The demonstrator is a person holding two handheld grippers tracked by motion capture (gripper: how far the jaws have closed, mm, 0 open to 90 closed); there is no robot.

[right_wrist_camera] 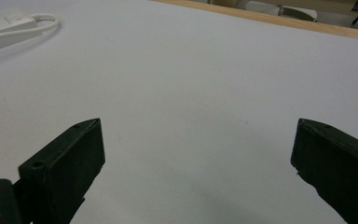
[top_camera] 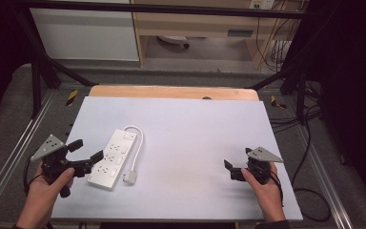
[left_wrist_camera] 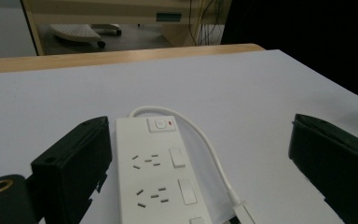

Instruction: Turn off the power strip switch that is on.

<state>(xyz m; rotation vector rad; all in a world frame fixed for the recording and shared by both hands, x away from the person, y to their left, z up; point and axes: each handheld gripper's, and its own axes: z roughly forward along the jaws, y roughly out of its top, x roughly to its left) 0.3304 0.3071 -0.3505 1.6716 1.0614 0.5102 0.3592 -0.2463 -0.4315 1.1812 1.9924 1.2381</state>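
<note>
My left gripper point(top_camera: 86, 150) has its jaws spread wide and clamps nothing. I hold it low at the near left of the table, pointed along the power strip point(top_camera: 112, 159), so that the strip's near end lies between the jaws; in the left gripper view the left jaw stands just beside the strip's long edge, and I cannot tell whether it touches. The wide spread is there to take the strip's full width, as I judge it. My left hand point(top_camera: 45, 188) wraps the handle from below, forearm coming in from the bottom left corner.

The power strip lies flat on the white table top point(top_camera: 195, 124), left of centre, angled slightly, switch end away from me. Its white cord point(top_camera: 137, 145) loops out of the far end and runs back along its right side to the plug point(top_camera: 129, 177), which rests on the table near the strip's near corner.

My right gripper point(top_camera: 230, 170) sits well apart from the strip, at the near right of the table, jaws also open and empty, aimed leftward across bare surface. My right hand point(top_camera: 259, 183) holds it from behind, waiting, I judge.
</note>
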